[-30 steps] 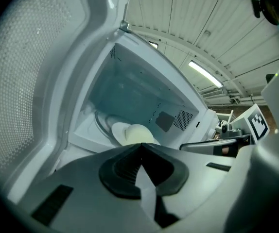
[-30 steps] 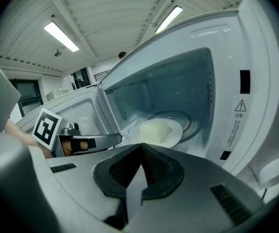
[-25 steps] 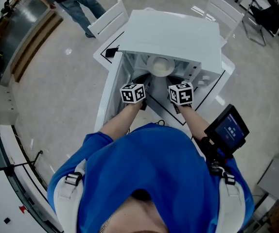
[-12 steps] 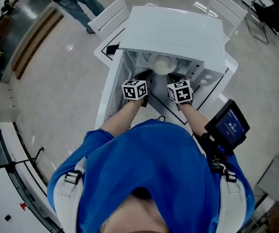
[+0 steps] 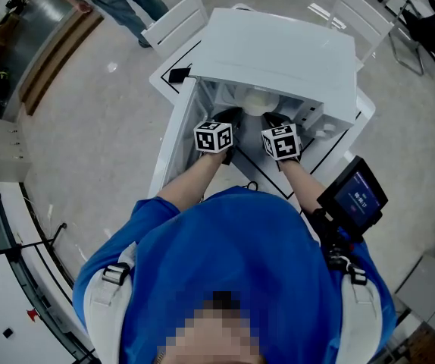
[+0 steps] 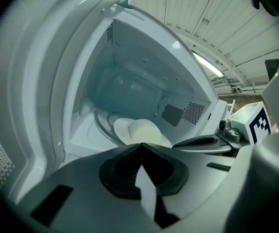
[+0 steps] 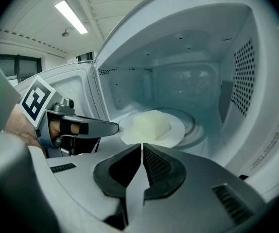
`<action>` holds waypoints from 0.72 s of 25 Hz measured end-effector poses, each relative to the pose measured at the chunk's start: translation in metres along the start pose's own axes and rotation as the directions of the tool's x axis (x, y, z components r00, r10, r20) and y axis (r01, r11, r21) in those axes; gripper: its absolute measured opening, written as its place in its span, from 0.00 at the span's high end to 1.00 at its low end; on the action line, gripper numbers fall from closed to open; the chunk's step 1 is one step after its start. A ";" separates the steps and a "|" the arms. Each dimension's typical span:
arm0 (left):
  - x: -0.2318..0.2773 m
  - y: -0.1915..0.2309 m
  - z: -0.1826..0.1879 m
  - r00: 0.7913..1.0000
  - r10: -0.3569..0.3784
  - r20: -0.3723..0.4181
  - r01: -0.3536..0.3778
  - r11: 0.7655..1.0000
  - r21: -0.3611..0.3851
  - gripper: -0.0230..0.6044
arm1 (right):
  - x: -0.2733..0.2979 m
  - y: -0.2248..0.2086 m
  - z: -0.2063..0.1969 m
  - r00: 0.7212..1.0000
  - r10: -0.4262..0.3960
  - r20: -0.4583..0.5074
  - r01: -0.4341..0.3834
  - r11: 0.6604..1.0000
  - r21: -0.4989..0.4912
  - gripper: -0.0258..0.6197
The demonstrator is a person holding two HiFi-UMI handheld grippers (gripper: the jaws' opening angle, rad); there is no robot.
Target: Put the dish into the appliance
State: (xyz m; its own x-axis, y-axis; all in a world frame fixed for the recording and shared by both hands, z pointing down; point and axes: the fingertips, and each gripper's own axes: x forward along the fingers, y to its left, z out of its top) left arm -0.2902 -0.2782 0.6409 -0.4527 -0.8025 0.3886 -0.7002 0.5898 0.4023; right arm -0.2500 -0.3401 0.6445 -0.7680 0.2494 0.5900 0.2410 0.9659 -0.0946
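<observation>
both grippers have pushed further in since a second ago, and the dish [image 5: 257,101], which sat at the mouth of the microwave [image 5: 278,48], now lies mostly under its roof. at the far left the door [image 5: 172,141] stands swung open. next to it the left gripper [image 6: 140,143] has its jaws clenched on the near rim of the dish, a thin white plate carrying one pale lump [image 7: 151,124]. the plate is inside the cavity, over the glass turntable [image 7: 200,130]; whether it rests on the glass i cannot tell. just right of the left one, the right gripper [image 7: 142,143] has its jaws clenched on the same near rim. the perforated wall [image 7: 244,76] of the cavity is at the right. the microwave stands on a white desk [image 5: 161,82].
</observation>
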 end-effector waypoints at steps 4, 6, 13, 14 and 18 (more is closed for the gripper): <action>0.003 0.001 0.002 1.000 0.002 -0.005 -0.002 1.000 -0.003 0.95 | 0.003 -0.001 0.003 1.000 0.002 -0.006 -0.002 1.000 -0.004 0.98; 0.007 0.002 0.003 1.000 0.003 -0.011 -0.003 1.000 -0.001 0.95 | 0.006 -0.004 0.004 1.000 0.005 -0.010 -0.005 1.000 -0.005 0.98; 0.008 0.000 0.009 1.000 0.005 -0.019 -0.005 1.000 0.002 0.95 | 0.006 -0.003 0.010 1.000 0.005 -0.012 -0.005 1.000 -0.006 0.98; 0.008 0.000 0.010 1.000 0.007 -0.020 -0.007 1.000 0.003 0.95 | 0.006 -0.003 0.011 1.000 0.006 -0.012 -0.006 1.000 -0.007 0.98; 0.010 0.000 0.013 1.000 0.007 -0.024 -0.007 1.000 0.005 0.95 | 0.006 -0.004 0.013 1.000 0.008 -0.016 -0.008 1.000 -0.009 0.98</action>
State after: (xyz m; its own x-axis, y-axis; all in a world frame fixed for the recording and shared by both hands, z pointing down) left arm -0.3018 -0.2871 0.6344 -0.4444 -0.7959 0.4112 -0.6996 0.5951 0.3956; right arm -0.2633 -0.3413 0.6380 -0.7564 0.2557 0.6020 0.2522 0.9633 -0.0922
